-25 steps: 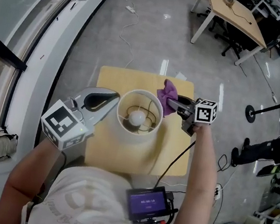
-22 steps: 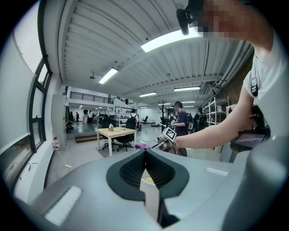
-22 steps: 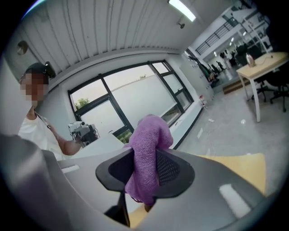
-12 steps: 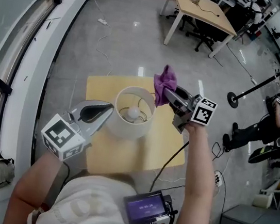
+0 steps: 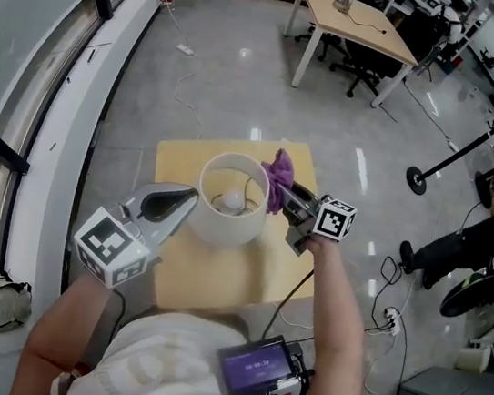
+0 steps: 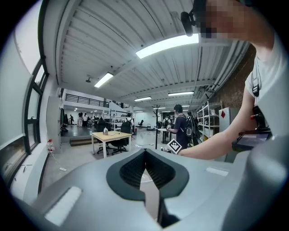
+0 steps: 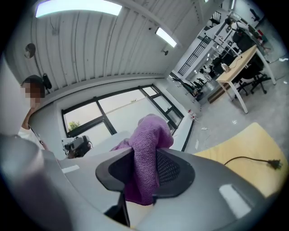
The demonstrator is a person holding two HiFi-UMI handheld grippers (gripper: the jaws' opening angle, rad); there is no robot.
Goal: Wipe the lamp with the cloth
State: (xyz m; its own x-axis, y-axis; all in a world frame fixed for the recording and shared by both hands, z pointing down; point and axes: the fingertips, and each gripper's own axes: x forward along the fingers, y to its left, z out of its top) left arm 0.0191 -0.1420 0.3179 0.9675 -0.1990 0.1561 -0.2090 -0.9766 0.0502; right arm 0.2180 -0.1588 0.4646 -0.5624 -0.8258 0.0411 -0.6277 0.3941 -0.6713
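While the right tongs [image 5: 291,199] stand roughly half open, their pads are clamped on a bunched purple cloth [image 7: 146,153]; the cloth sticks out past the tips and touches the right rim of the lamp's white shade [image 5: 224,227]; the left tongs [image 5: 187,200] are drawn nearly together on the shade's left wall, with a thin white strip showing between the pads; the lamp [image 5: 230,208] stands upright on the yellow tabletop [image 5: 216,279], towards its far side; its bulb [image 5: 230,201] shows through the open top.
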